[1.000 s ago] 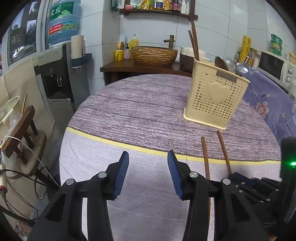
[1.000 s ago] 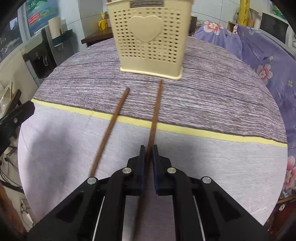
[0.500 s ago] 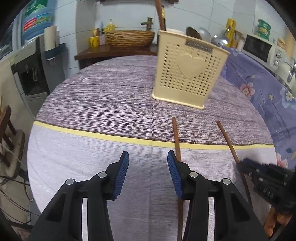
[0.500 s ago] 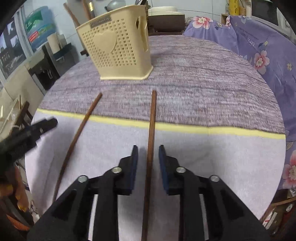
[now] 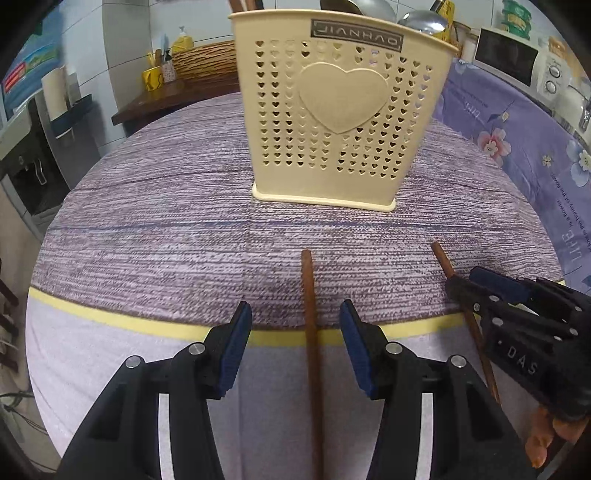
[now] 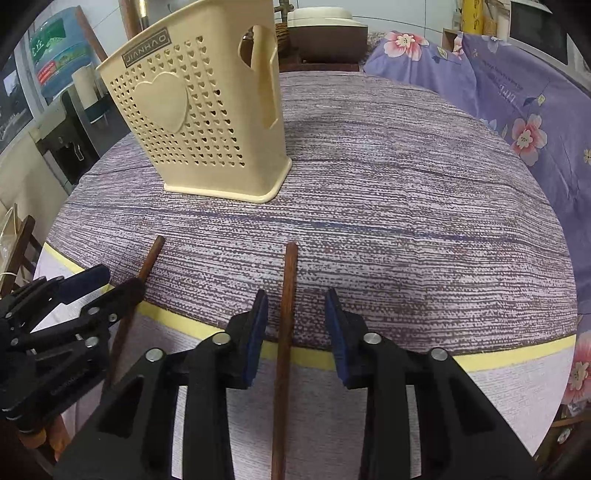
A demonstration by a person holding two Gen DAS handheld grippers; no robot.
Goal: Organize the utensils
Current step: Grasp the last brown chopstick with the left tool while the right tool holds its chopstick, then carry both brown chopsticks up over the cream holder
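Two brown wooden chopsticks lie on the round clothed table in front of a cream perforated utensil holder (image 5: 343, 110), which also shows in the right wrist view (image 6: 207, 122). My left gripper (image 5: 295, 332) is open, its pads on either side of the left chopstick (image 5: 310, 332). My right gripper (image 6: 295, 325) is open around the right chopstick (image 6: 286, 325). The right gripper appears in the left wrist view (image 5: 517, 332) over the right chopstick (image 5: 441, 258). The left gripper appears in the right wrist view (image 6: 66, 314) over the left chopstick (image 6: 147, 266). The holder holds chopsticks and metal spoons (image 5: 421, 18).
The table (image 5: 147, 221) has a purple and white cloth with a yellow stripe. A purple floral cloth (image 6: 517, 92) covers furniture on the right. A microwave (image 5: 517, 62), a wicker basket (image 5: 207, 59) and a water dispenser (image 5: 33, 147) stand behind the table.
My right gripper has opened from shut on the right chopstick. My left gripper has moved right and forward, and now straddles the left chopstick.
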